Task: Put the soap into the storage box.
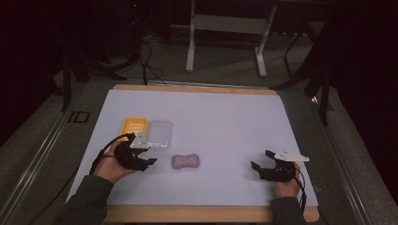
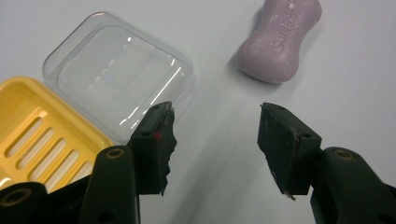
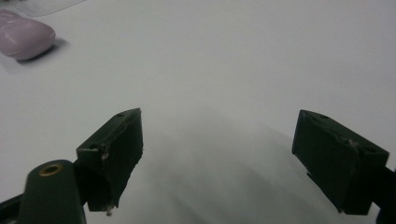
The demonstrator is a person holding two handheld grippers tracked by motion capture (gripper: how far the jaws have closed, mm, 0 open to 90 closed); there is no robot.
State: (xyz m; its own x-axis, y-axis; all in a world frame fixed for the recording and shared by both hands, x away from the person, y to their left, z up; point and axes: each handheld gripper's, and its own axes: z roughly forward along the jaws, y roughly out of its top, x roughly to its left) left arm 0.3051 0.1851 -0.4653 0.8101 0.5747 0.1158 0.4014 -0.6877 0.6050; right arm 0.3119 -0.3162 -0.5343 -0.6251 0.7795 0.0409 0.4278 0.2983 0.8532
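high view of a table point(image 1: 225, 117) covered by a white sheet, with the smaller items at its near left. a clear plastic lid point(image 1: 160, 134) lies flat, touching the right side of a yellow slotted soap tray point(image 1: 133, 126). a pale purple soap bar point(image 1: 185, 161), waisted in the middle, rests on the sheet just in front and to the right of the lid, apart from it. the left gripper point(image 1: 151, 161) sits low beside the near edge of the lid, near the left end of the soap; in the left gripper view its jaws stand spread with nothing between them, the soap bar point(image 2: 279, 41) lying ahead. the right gripper point(image 1: 261, 160) rests well apart at the near right, jaws spread wide over bare sheet, pinching nothing.
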